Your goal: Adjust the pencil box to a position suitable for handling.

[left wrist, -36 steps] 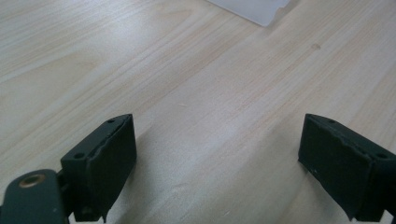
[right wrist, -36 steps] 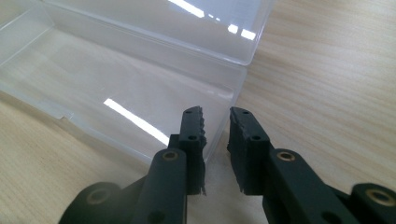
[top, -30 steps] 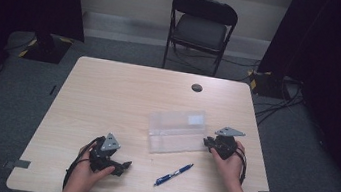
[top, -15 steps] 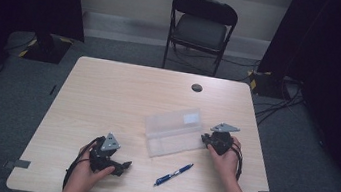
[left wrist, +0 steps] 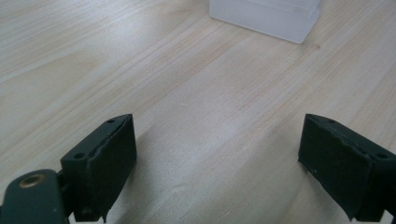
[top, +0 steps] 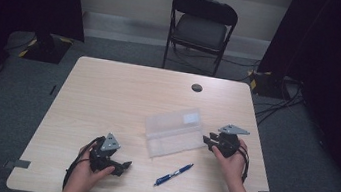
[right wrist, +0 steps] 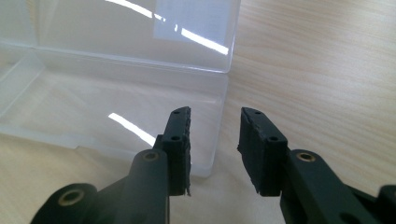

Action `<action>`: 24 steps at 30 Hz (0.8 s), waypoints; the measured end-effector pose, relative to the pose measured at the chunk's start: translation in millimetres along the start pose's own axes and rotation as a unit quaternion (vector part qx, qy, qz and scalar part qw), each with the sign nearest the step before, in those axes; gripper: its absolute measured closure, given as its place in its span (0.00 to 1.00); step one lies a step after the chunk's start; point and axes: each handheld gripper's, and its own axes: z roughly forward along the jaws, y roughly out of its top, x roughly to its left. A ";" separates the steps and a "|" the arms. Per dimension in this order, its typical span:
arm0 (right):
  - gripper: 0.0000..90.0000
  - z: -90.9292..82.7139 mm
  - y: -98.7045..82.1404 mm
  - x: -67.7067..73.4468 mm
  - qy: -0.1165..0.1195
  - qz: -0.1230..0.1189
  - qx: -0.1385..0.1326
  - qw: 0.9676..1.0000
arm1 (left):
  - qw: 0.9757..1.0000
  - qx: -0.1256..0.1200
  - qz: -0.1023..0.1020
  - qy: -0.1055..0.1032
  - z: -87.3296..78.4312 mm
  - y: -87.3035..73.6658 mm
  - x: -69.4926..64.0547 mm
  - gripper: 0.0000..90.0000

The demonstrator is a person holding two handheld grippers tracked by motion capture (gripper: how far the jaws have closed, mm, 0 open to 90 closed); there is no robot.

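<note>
Item: clear plastic case [top: 174, 132], hinged, lying open just right of centre in the high view, its lid laid back toward the top of the frame and its shallow tray empty. A pale rectangular label [right wrist: 194, 18] sat on the lid; its writing was too faint to read, and no brand showed anywhere. Right tool [right wrist: 214, 140], at the case's right end: jaws partly apart and just lately widening, with nothing pinched; one pad stood over the tray's near corner, the other over bare worktop [top: 108, 92]. Blue pen [top: 173, 174]: loose on the worktop below the case, toward the bottom centre of the high view, untouched. Left tool [left wrist: 215, 154]: lower left of the high view, resting low, jaws wide and empty, case well apart from it. Risks, as judged: the light case could skid or swing if the right tool nudged its end wall; a bite on the thin wall could slip off or flex it; the lid could fall shut; the pen could roll when approached.
</note>
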 end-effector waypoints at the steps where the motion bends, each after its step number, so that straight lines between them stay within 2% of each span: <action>1: 0.68 -5.3 -3.3 1.8 0.003 0.000 0.002 1.000 | 1.000 0.000 0.000 0.000 0.0 0.0 0.0 0.12; 7: 0.66 -11.7 -17.5 6.2 0.015 -0.005 0.010 1.000 | 1.000 0.000 0.000 0.000 0.1 0.0 0.0 0.12; 12: 0.61 -9.7 -20.7 10.5 0.019 -0.016 0.014 1.000 | 1.000 0.000 0.000 0.000 0.0 0.0 0.0 0.12; 17: 0.59 -9.5 -17.7 12.3 0.016 -0.020 0.011 1.000 | 1.000 0.000 0.000 0.000 0.0 0.0 0.0 0.12; 20: 0.57 -8.3 -11.3 7.6 0.013 -0.015 0.008 1.000 | 1.000 0.000 0.000 0.000 0.0 0.0 0.0 0.12; 22: 0.57 -8.1 -9.1 6.3 0.017 -0.019 0.006 1.000 | 1.000 0.000 0.000 0.000 0.0 0.0 0.0 0.12; 24: 0.55 -8.6 -3.3 7.7 0.034 -0.030 -0.001 0.999 | 1.000 0.000 0.000 0.000 0.0 0.0 0.0 0.12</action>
